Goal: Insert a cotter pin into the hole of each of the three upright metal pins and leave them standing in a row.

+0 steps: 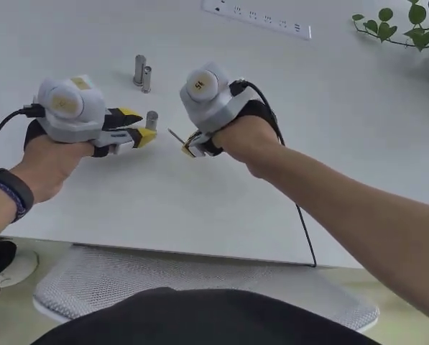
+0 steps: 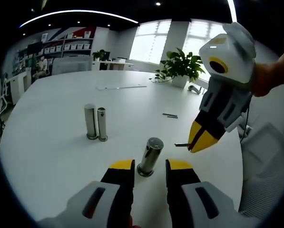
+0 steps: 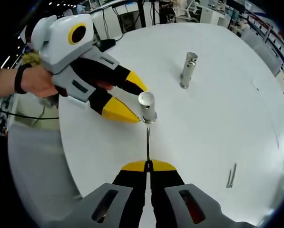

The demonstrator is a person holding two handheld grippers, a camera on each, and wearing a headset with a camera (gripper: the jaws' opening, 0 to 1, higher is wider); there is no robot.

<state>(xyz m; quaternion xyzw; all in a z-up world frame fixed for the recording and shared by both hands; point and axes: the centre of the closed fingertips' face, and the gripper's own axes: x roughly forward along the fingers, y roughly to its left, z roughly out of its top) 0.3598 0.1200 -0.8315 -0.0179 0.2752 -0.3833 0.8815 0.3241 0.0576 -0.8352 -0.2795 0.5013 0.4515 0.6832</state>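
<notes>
Three upright metal pins stand on the white table. Two of them (image 1: 142, 73) are side by side at the back. The nearest pin (image 1: 151, 119) is between the yellow fingertips of my left gripper (image 1: 139, 125), which is open around it without touching. In the left gripper view that pin (image 2: 150, 155) rises just ahead of the jaws. My right gripper (image 1: 189, 149) is shut on a thin cotter pin (image 1: 176, 136). In the right gripper view the cotter pin (image 3: 148, 140) points at the base of the metal pin (image 3: 147, 108), its tip almost touching.
Loose cotter pins (image 2: 170, 115) lie on the table beyond the work. A power strip (image 1: 257, 16) runs along the far edge and a plant (image 1: 408, 25) sits far right. A black cable (image 1: 304, 230) hangs over the near table edge.
</notes>
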